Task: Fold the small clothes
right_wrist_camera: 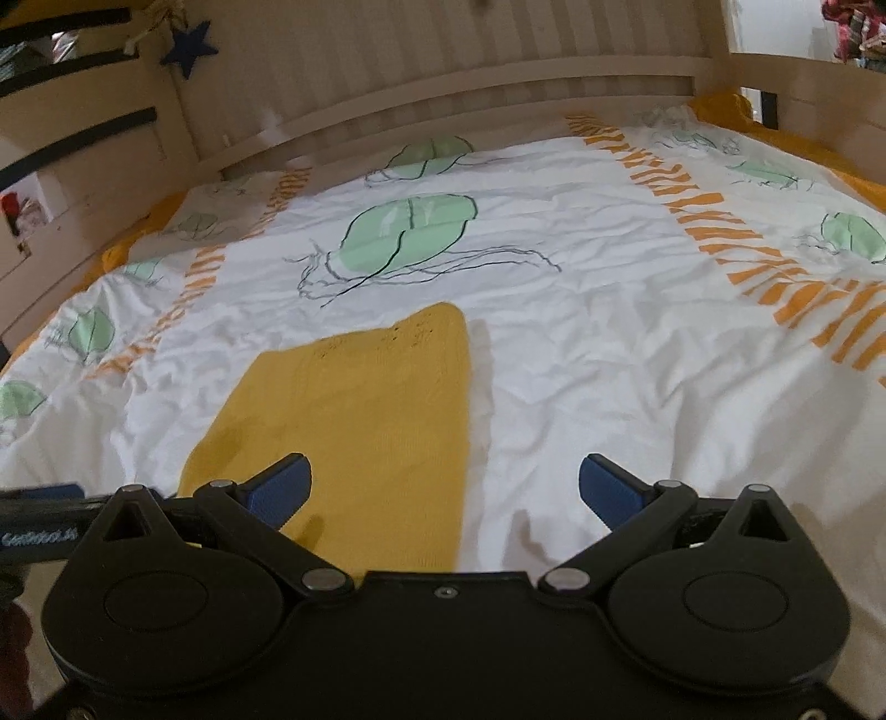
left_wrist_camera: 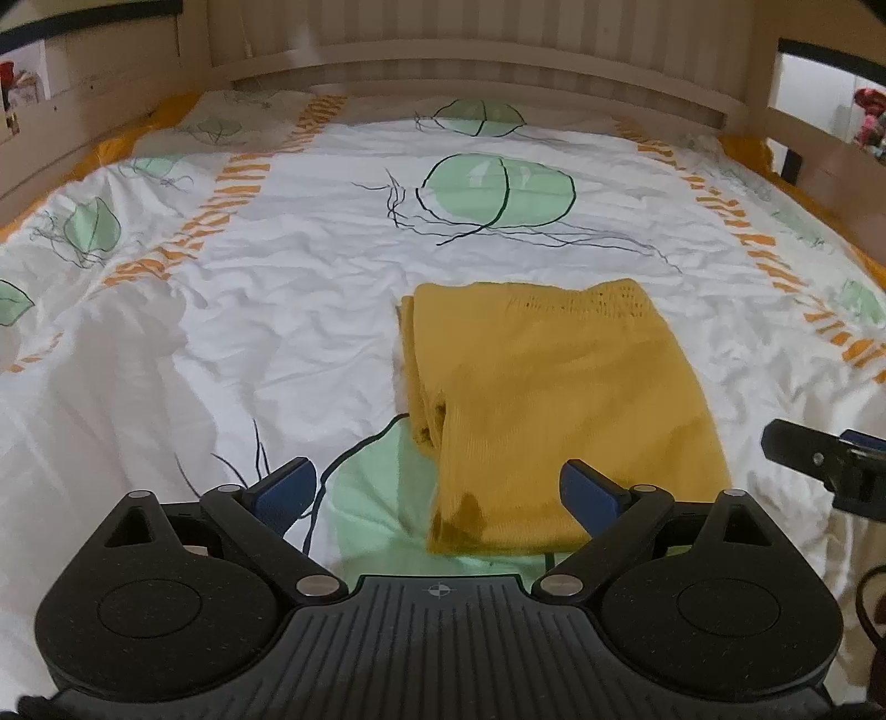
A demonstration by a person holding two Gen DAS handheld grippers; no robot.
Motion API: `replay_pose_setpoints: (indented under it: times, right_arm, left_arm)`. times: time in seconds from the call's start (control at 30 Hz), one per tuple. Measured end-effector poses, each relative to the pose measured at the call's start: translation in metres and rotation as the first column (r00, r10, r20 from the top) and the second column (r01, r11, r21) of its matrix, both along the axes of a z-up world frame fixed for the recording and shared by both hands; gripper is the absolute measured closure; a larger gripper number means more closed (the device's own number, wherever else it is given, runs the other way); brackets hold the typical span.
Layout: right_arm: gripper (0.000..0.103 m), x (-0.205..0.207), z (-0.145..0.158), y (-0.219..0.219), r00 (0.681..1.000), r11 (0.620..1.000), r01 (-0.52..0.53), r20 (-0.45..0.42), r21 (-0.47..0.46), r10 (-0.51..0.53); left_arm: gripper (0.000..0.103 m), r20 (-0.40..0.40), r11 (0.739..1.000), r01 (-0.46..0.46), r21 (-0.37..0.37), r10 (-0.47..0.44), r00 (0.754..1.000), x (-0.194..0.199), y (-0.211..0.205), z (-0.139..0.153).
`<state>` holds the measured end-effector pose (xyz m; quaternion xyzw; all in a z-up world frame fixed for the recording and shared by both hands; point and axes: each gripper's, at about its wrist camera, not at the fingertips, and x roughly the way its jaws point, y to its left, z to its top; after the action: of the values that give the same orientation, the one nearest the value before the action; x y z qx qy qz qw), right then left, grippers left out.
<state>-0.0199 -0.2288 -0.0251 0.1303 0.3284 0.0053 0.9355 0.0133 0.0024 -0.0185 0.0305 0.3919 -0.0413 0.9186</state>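
Left wrist view: the left gripper [left_wrist_camera: 437,487] hangs with jaws released wide, blue pads empty. A mustard-yellow knitted garment [left_wrist_camera: 554,410], folded into a rough rectangle with stacked layer edges along its left side, lies on the bed's wrinkled white duvet [left_wrist_camera: 266,310], printed with green leaves and orange stripes. At 3 o'clock a black part of the right gripper [left_wrist_camera: 819,459] enters.

Right wrist view: the right gripper [right_wrist_camera: 446,490] also has jaws released, holding nothing. The garment [right_wrist_camera: 360,421] sits toward 9 o'clock. Only here a dark blue star [right_wrist_camera: 191,47] shows on the wooden bed frame [right_wrist_camera: 443,83]; white lettering on a blue part at 9 o'clock is unreadable.
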Motion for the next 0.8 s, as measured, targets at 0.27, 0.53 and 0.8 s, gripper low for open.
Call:
replay_pose_setpoints:
  times: [0.27, 0.53, 0.8]
  right_arm:
    - [0.001, -0.022, 0.008, 0.010, 0.999, 0.999, -0.032, 0.032, -0.036, 0.033]
    - [0.001, -0.034, 0.017, 0.025, 0.997, 0.980, 0.067, 0.044, -0.187, -0.060]
    - [0.001, -0.034, 0.012, 0.021, 0.999, 0.995, 0.032, -0.005, -0.097, -0.033]
  left_arm:
    - [0.007, -0.009, 0.999, -0.010, 0.048, 0.011, 1.000, -0.011, -0.006, 0.000]
    - [0.008, -0.031, 0.999, -0.015, 0.038, 0.016, 0.999, -0.018, -0.005, -0.002]
    - [0.008, -0.047, 0.999, -0.010, 0.033, 0.011, 0.999, -0.021, -0.004, -0.004]
